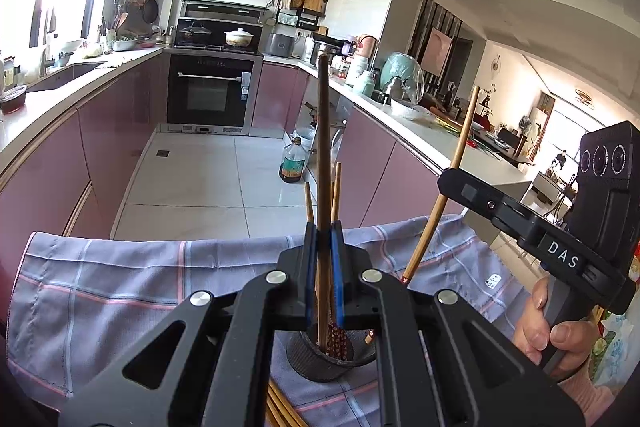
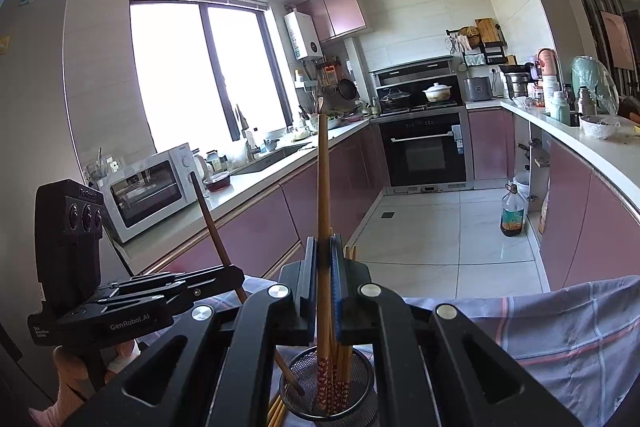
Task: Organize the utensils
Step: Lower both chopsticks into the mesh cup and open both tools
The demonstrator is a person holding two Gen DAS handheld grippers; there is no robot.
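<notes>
1. Chopstick holder (image 1: 340, 363) low and centred in the left wrist view, standing on the plaid cloth (image 1: 120, 287) straight under the left gripper (image 1: 324, 267); fingers drawn narrow and clamped on a dark chopstick (image 1: 323, 131), long axis near upright, lower end running down between the pads towards the holder's mouth, beside a few sticks already standing there
2. Same view, off to the right: right gripper (image 1: 448, 183) carried in a hand (image 1: 548, 331), nipped tight on a light chopstick (image 1: 466, 135); axis leaning, top away to the right, patterned lower end slanting in towards the holder; impossible to tell from here whether past the rim
3. Right wrist view: right gripper (image 2: 324, 267) pinched on the light chopstick (image 2: 323, 167), here near upright, patterned end seemingly down inside the mesh holder (image 2: 360, 375) directly below
4. Same view, left side: left gripper (image 2: 234, 273) gripping the dark chopstick (image 2: 212, 223), leaning, lower end meeting the holder's near-left rim
5. Loose chopsticks (image 2: 276, 411) flat on the cloth just beside the holder's base, untouched
6. Likely crux: each tip over the mouth, axis kept steep, before letting go; neither hand clearly nearer
</notes>
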